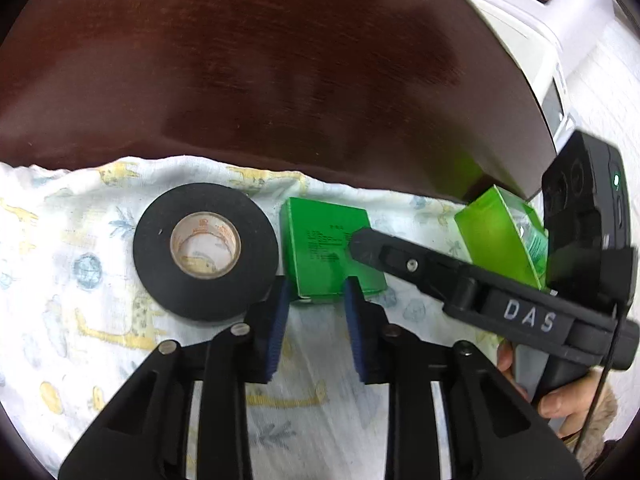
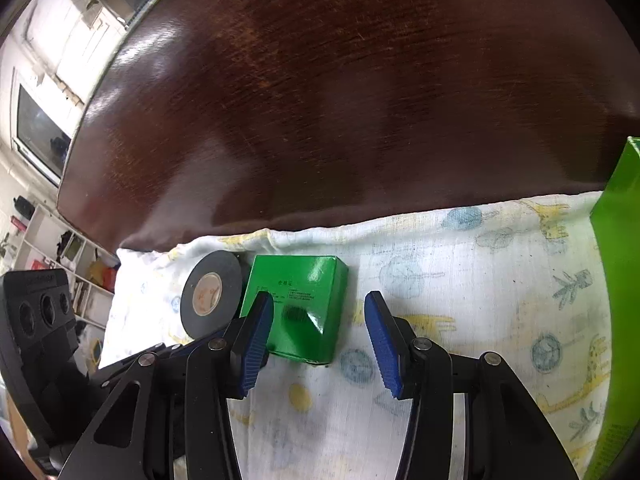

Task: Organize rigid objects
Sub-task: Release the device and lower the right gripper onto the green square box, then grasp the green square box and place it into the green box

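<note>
A small green box [image 1: 330, 248] lies flat on a giraffe-print cloth [image 1: 80, 320], touching a black tape roll [image 1: 204, 248] on its left. My left gripper [image 1: 316, 292] is open, its blue pads at the box's near edge. My right gripper [image 2: 318, 312] is open and hovers above the same green box [image 2: 298, 304]; one of its fingers [image 1: 368, 250] crosses over the box in the left wrist view. The tape roll [image 2: 210, 292] sits left of the box in the right wrist view. A taller light-green box [image 1: 504, 236] stands at the right, also seen in the right wrist view [image 2: 620, 280].
The cloth [image 2: 460, 320] covers the near part of a dark wooden table [image 1: 280, 60]. A white appliance [image 1: 540, 8] stands beyond the table's right edge. Shelves and a window [image 2: 40, 128] lie off to the left.
</note>
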Motion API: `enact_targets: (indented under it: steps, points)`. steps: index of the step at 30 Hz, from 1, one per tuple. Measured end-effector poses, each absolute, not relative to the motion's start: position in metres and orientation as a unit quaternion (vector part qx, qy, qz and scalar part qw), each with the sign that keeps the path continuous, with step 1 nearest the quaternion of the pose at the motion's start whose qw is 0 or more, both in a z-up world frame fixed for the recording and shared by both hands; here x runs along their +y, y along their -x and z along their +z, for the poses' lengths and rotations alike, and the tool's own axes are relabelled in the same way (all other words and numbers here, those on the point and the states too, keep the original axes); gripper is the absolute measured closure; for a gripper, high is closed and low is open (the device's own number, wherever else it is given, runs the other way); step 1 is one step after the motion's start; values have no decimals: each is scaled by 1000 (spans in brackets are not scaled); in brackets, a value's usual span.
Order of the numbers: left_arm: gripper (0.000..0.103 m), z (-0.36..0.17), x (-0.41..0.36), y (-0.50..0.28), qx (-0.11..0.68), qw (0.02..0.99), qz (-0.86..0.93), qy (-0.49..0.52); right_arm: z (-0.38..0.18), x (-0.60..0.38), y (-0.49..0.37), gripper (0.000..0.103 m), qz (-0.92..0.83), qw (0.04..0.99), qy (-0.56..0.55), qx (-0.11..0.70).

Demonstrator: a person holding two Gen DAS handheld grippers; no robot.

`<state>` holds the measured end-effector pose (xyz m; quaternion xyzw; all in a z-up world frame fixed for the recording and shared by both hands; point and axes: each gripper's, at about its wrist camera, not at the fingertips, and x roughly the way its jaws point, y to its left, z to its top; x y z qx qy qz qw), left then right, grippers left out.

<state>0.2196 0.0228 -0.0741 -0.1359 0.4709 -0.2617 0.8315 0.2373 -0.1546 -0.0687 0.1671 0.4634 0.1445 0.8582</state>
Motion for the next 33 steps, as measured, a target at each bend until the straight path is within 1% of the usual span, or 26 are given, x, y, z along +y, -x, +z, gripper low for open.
enact_targets:
  steps: [2, 5, 6, 7, 9, 16, 25, 33]
  points:
    - [78, -72, 21, -223, 469, 831, -266, 135, -72, -156, -241, 52, 147, 853, -174, 469]
    - [78, -68, 10, -228, 467, 839, -261, 105, -73, -162, -245, 53, 146, 852, -179, 470]
    - [79, -67, 7, -231, 467, 839, -261, 98, -73, -162, -246, 58, 145, 853, -177, 469]
    - [79, -68, 5, -233, 467, 840, -262, 89, -74, -163, -247, 65, 145, 853, -177, 469]
    - [79, -66, 1, -235, 466, 842, -263, 74, -74, -164, -247, 67, 142, 854, -174, 470]
    - [77, -58, -10, -221, 462, 841, -274, 61, -61, -167, -233, 67, 136, 866, -148, 457]
    - [77, -11, -21, -190, 421, 857, -293, 43, -23, -194, -192, 67, 134, 883, -171, 417]
    - [77, 33, -71, -153, 381, 864, -330, 4, 17, -245, -145, 67, 109, 905, -190, 365]
